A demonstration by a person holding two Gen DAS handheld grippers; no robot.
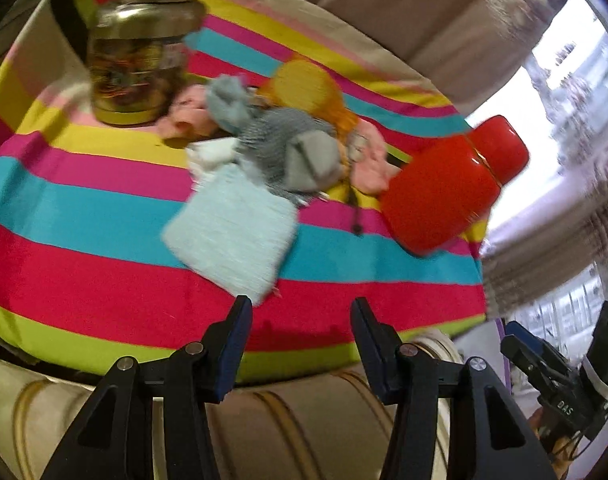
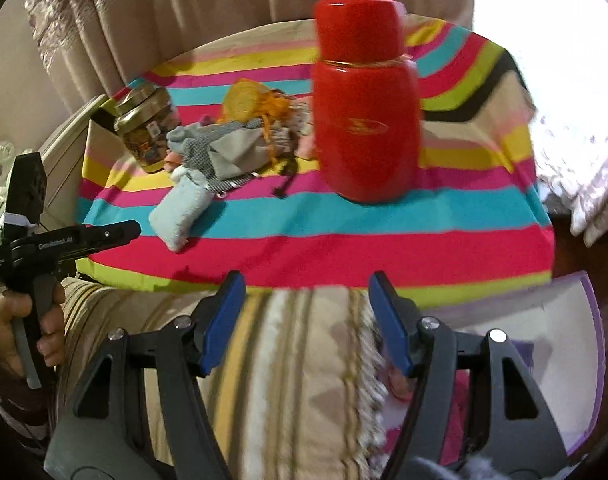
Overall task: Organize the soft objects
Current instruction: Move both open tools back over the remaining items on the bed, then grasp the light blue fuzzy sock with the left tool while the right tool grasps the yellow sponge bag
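Both the left gripper (image 1: 300, 320) and the right gripper (image 2: 306, 300) stand part open and empty (2 approaching, I judge) short of the striped cloth (image 1: 104, 280), where the nearest towel (image 1: 232, 236) needs reaching before the sock heap (image 1: 288, 152)

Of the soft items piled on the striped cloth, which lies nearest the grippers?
The pale blue folded cloth, at the pile's front edge; the grey sock, pink pieces and orange pouch lie behind it.

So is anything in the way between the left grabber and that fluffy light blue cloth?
No, nothing visible. The left gripper is open and empty, and only bare striped tablecloth lies between it and the light blue cloth.
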